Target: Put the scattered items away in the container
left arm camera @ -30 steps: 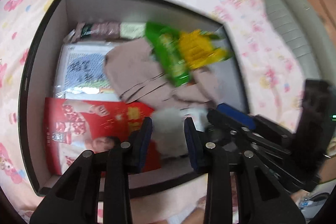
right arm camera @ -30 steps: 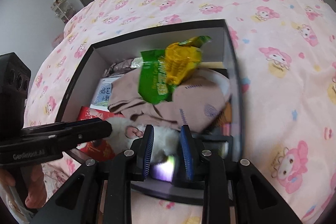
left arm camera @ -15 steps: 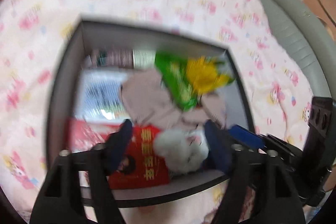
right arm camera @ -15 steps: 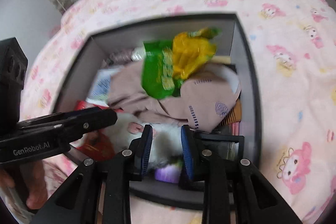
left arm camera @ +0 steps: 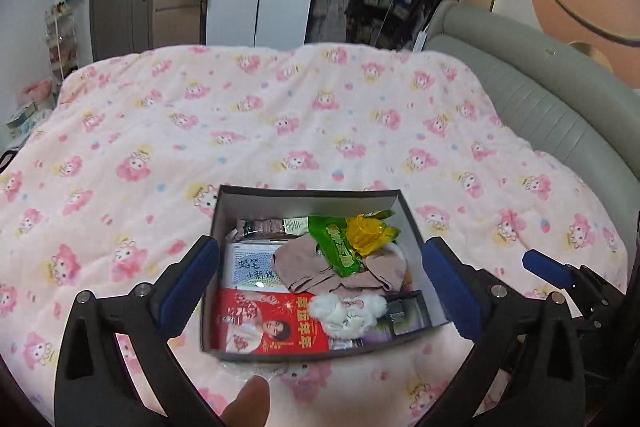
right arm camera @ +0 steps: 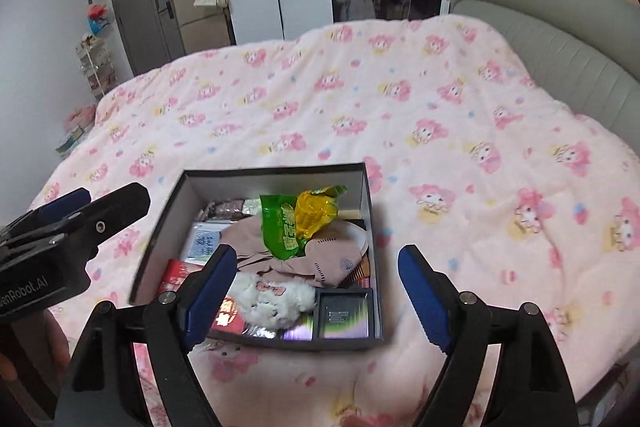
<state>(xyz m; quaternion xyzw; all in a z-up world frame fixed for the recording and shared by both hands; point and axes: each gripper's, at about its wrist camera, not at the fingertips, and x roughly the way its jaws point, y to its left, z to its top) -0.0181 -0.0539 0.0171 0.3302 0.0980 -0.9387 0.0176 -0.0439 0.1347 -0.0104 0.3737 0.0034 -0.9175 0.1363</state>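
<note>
Pink bedspread (left arm camera: 320, 131) looks bare all round; the box (left arm camera: 308, 197) sits at six o'clock, packed, white plush (left arm camera: 346, 311) resting inside near its front. Left gripper (left arm camera: 320, 287) and right gripper (right arm camera: 316, 291) have just sprung wide, nothing between them. Tidying looks finished; next, only a scan for strays.

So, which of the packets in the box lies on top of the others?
The green and yellow snack bag: it rests on the beige cloth, above the flat red packet.

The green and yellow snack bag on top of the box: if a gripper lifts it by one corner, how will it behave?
The snack bag looks puffed and crinkled, so it is probably light and would likely dangle. Its glossy film may slip between pads. Resting loosely on the beige cloth, it should come away without snagging.
</note>
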